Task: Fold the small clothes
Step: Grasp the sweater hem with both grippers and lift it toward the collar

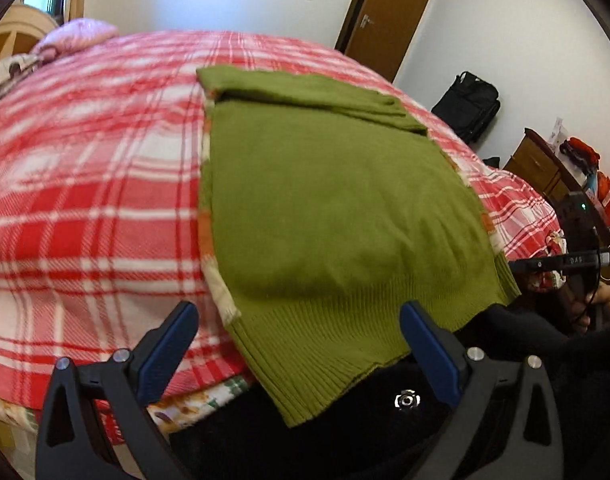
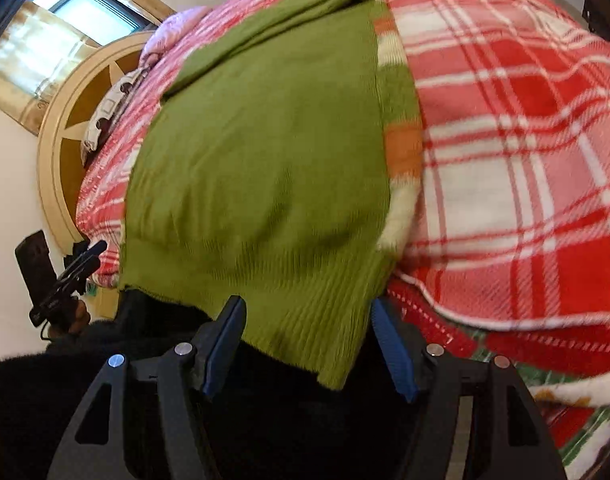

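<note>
While the sweater [image 1: 329,216] lies flat on the plaid blanket [image 1: 85,184], its ribbed hem [image 1: 337,344] hangs off the near edge of the bed, and that overhang is the likeliest source of trouble. Both grippers are spread wide and hold nothing: the left gripper [image 1: 297,344] straddles the hem's left part, the right gripper [image 2: 309,344] its right corner. If either one closes on only the top layer (the garment looks doubled lengthwise, a striped layer [image 2: 401,148] peeping out along one side), lifting would likely peel the layers apart and spoil the fold already made. A pull toward the person could also drag the whole sweater off the bed, since knit slides easily on a blanket. Uneven lifting by the two sides would probably skew the next fold.

Its long axis runs away from the person, hem nearest, with a sleeve [image 1: 305,92] folded across the far end.
</note>
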`<control>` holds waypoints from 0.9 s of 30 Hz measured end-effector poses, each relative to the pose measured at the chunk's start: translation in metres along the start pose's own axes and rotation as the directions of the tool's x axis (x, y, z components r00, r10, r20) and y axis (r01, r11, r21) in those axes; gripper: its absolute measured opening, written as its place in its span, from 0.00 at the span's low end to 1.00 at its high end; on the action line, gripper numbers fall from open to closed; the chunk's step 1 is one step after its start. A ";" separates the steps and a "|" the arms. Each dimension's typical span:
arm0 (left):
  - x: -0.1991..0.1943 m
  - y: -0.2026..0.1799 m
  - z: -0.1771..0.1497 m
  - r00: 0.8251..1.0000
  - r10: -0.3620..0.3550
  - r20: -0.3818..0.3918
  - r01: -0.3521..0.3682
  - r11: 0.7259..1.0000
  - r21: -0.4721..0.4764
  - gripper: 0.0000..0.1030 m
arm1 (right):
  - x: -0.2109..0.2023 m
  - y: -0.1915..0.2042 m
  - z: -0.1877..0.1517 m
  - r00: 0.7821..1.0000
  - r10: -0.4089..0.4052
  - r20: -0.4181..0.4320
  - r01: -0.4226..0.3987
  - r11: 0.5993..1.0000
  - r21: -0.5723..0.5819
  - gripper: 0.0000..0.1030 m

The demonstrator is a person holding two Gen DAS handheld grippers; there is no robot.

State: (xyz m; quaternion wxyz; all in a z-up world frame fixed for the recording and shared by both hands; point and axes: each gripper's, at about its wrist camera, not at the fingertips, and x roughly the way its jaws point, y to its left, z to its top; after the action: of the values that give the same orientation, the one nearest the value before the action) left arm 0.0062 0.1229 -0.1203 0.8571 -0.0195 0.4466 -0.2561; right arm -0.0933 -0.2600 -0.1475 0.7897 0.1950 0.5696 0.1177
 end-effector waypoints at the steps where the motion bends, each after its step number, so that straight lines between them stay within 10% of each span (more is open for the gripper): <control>1: 0.005 0.001 -0.001 1.000 0.003 -0.020 -0.003 1.000 -0.006 0.95 | 0.003 -0.002 -0.002 1.000 0.004 -0.010 -0.004 1.000 0.011 0.64; 10: 0.029 0.002 -0.021 0.984 -0.075 -0.160 0.065 0.996 -0.067 0.70 | 0.030 -0.004 -0.011 0.997 0.028 -0.074 -0.024 0.998 0.049 0.63; 17: 0.033 -0.004 -0.028 0.976 -0.098 -0.196 0.091 0.995 -0.047 0.48 | 0.041 0.003 -0.012 0.994 0.079 -0.081 -0.076 0.996 0.037 0.19; 20: 0.035 -0.004 -0.031 0.958 -0.190 -0.216 0.178 0.981 -0.074 0.14 | 0.038 0.009 -0.011 0.993 0.094 -0.067 -0.093 0.995 0.022 0.12; 27: 0.024 -0.007 -0.027 0.965 -0.172 -0.199 0.174 0.985 -0.008 0.06 | 0.011 0.015 0.000 0.972 0.235 0.019 -0.235 0.972 0.027 0.11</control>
State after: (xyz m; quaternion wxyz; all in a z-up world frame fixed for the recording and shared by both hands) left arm -0.0063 0.1105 -0.1529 0.7824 -0.0287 0.5257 -0.3327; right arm -0.0887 -0.2420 -0.1506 0.7718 0.2734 0.5379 0.2005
